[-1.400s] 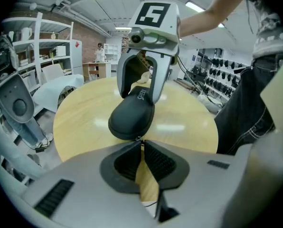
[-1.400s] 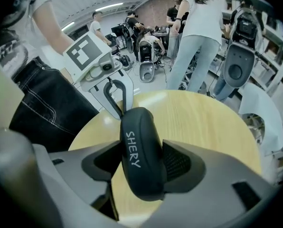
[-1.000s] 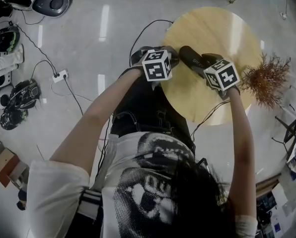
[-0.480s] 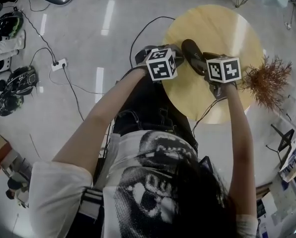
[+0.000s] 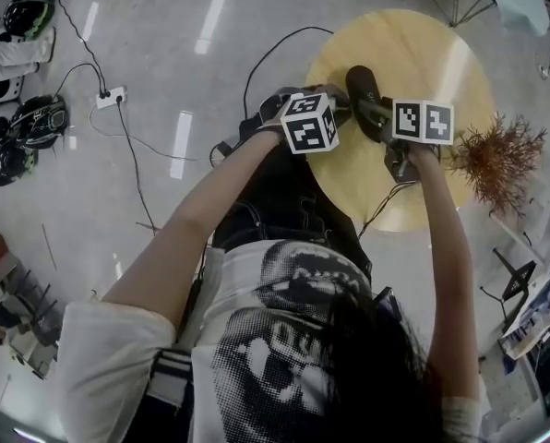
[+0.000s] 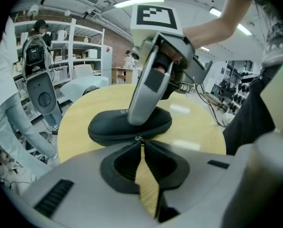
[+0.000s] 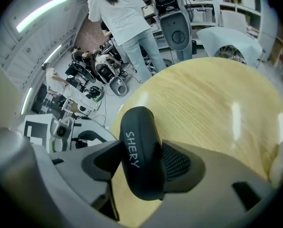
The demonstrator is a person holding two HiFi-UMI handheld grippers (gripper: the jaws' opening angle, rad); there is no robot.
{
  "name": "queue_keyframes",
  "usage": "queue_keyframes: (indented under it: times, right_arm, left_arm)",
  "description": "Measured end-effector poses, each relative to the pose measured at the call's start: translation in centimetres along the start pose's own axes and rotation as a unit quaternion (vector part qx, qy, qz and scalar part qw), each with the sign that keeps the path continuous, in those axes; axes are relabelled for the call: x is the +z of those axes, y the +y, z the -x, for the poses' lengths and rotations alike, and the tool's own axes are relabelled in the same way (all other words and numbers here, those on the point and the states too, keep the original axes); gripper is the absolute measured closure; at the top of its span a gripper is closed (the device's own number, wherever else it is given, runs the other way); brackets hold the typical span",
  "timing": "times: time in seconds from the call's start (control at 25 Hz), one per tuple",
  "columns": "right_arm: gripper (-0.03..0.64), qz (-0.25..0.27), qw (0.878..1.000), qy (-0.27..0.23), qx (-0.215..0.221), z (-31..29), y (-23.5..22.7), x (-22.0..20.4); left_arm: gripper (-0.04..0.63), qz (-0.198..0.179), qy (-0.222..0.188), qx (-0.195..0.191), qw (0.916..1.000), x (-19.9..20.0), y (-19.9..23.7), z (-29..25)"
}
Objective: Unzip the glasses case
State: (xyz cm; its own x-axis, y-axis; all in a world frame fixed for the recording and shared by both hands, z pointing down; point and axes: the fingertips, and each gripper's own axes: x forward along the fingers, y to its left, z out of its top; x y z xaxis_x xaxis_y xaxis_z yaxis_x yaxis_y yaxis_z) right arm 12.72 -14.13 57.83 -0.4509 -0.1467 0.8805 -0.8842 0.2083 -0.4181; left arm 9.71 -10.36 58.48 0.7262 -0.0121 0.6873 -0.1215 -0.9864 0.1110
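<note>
Down on the floor at the far left, a white power strip (image 5: 111,96) lies among black cables. To its right, the person's left arm reaches to the round wooden worktop (image 5: 423,53). The left gripper (image 6: 139,145) has its jaws nearly together, the tips pinching the small metal zip pull (image 6: 138,137) at the near side of the glasses case (image 6: 108,125). The black case rests on the left part of the worktop, near the edge facing the person. Its seam looks shut along the side that shows. The right gripper (image 7: 142,158) comes down on it from above. Its jaws are clamped across the width of the case, one pad on each long side, next to white lettering on the lid. Past the worktop's right edge stands a brown twiggy plant (image 5: 496,155).
</note>
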Motion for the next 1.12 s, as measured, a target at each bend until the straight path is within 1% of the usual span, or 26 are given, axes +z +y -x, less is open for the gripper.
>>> queue_keyframes:
  times: [0.16,0.36,0.44,0.6,0.76,0.88,1.0,1.12]
  right_arm:
    - [0.350,-0.021,1.000,0.001,0.010,-0.1,0.1,0.0]
    - [0.350,-0.055,0.998,-0.001,0.025,-0.2,0.2,-0.2]
    - [0.350,-0.066,0.998,-0.004,0.025,-0.3,0.3,-0.2]
    - [0.350,-0.073,0.997,-0.010,0.017,-0.3,0.5,-0.4]
    - [0.350,-0.081,0.996,-0.019,0.015,-0.3,0.7,-0.5]
    - [0.350,-0.092,0.995,-0.023,0.016,-0.3,0.6,-0.5]
    - [0.351,-0.095,0.995,-0.030,0.006,-0.3,0.6,-0.6]
    - [0.351,-0.123,0.992,-0.036,0.008,-0.6,0.8,-0.6]
  left_arm:
    - [0.565,0.009,-0.007,0.011,0.9999,0.1,-1.1,-0.2]
    - [0.565,0.029,-0.015,0.037,0.9988,0.1,-1.3,0.1]
    - [0.565,0.026,-0.012,0.042,0.9987,-0.1,-1.4,0.3]
    - [0.565,0.008,-0.005,0.043,0.9990,-0.2,-2.3,0.3]
    - [0.566,0.009,-0.009,0.041,0.9991,-0.1,-3.6,0.1]
    - [0.565,0.001,-0.009,0.036,0.9993,0.0,-5.0,-0.5]
    - [0.566,0.008,-0.013,0.043,0.9990,0.0,-5.7,-0.7]
    - [0.565,0.018,-0.018,0.044,0.9987,-0.3,-6.6,-0.8]
